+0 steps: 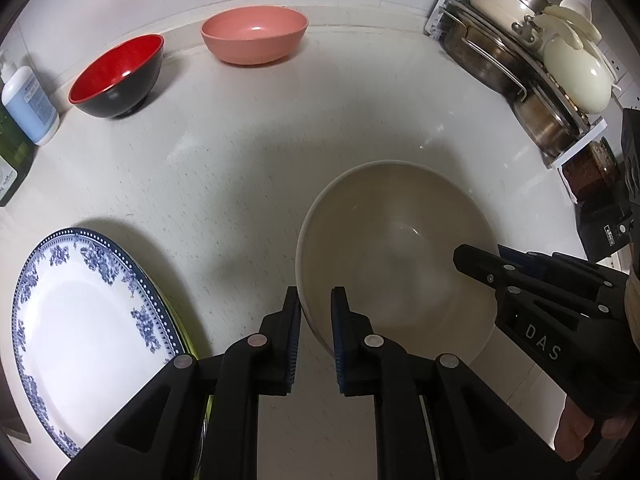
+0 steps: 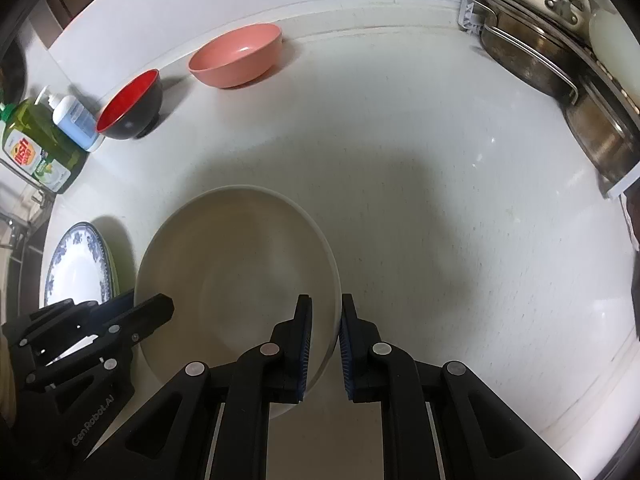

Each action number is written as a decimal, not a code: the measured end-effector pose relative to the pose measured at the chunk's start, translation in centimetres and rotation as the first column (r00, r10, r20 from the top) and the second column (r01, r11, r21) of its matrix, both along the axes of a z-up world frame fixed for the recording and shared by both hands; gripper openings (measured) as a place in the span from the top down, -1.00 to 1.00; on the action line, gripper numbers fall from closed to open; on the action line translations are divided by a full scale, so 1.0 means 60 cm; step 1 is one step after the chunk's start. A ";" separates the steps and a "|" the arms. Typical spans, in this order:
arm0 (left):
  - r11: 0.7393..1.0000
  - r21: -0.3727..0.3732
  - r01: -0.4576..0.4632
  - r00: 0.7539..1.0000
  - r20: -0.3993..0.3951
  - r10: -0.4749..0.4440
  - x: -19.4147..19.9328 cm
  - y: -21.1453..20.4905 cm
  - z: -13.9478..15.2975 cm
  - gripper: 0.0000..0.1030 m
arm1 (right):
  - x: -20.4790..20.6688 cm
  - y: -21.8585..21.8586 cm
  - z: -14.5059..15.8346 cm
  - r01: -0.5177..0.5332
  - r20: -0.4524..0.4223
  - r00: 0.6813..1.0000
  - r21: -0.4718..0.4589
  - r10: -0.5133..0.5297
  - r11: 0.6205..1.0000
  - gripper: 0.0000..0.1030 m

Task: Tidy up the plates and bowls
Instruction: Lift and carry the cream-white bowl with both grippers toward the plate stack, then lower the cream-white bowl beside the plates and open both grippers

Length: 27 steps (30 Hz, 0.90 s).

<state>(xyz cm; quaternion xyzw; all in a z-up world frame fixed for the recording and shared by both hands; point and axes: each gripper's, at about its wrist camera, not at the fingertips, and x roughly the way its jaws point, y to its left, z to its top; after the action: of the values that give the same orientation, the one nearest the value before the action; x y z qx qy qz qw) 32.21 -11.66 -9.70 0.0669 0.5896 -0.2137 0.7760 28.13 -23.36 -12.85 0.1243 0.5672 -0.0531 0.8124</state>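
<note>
Nearest, the large cream bowl is pinched at two opposite sides of its rim. The left hand-held gripper is closed narrow on the rim's left side, one pad inside the wall, one outside. The right hand-held gripper is clamped the same way on the right side. A two-point hold is judged to suit so wide a bowl, keeping it level. Whether its base rests on the white bench or is just above it cannot be told. The bowl is upright, mouth up; being round, it has no long axis.

Just left of it, a blue-patterned plate is seen lying flat atop another plate, of which only a yellow-green edge shows, a stack apparently begun.

Farther back, a red-and-black bowl and a pink bowl stand upright near the wall, well apart from the cream bowl, not yet nested.

At far left soap bottles are noted; at far right, a rack of pots.
</note>
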 end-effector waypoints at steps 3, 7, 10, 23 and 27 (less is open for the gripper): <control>1.000 0.000 -0.004 1.000 -0.003 0.004 -0.003 0.000 -0.002 0.71 | -0.002 0.000 -0.003 0.002 -0.006 1.000 0.005 -0.002 1.000 0.71; 1.000 -0.003 -0.009 1.000 -0.011 0.009 -0.007 -0.002 -0.004 0.68 | -0.005 -0.001 -0.005 0.000 -0.010 1.000 0.009 0.000 1.000 0.71; 1.000 -0.008 -0.011 1.000 -0.012 0.011 -0.010 -0.002 -0.004 0.65 | -0.007 -0.001 -0.007 0.000 -0.013 1.000 0.015 0.001 1.000 0.70; 0.998 -0.011 -0.058 0.998 0.003 0.058 0.000 0.018 0.007 0.33 | -0.011 -0.005 -0.001 0.005 0.009 1.000 -0.001 -0.005 1.000 0.37; 0.997 -0.019 -0.069 0.997 0.029 0.069 0.005 0.025 0.022 0.21 | -0.014 -0.002 0.012 -0.008 0.028 1.000 -0.008 0.008 1.000 0.36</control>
<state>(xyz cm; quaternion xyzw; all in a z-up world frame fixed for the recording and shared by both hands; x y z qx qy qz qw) 32.51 -10.14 -8.40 0.0428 0.5781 -0.1909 0.7921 27.31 -23.47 -12.13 0.1196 0.5562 -0.0503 0.8209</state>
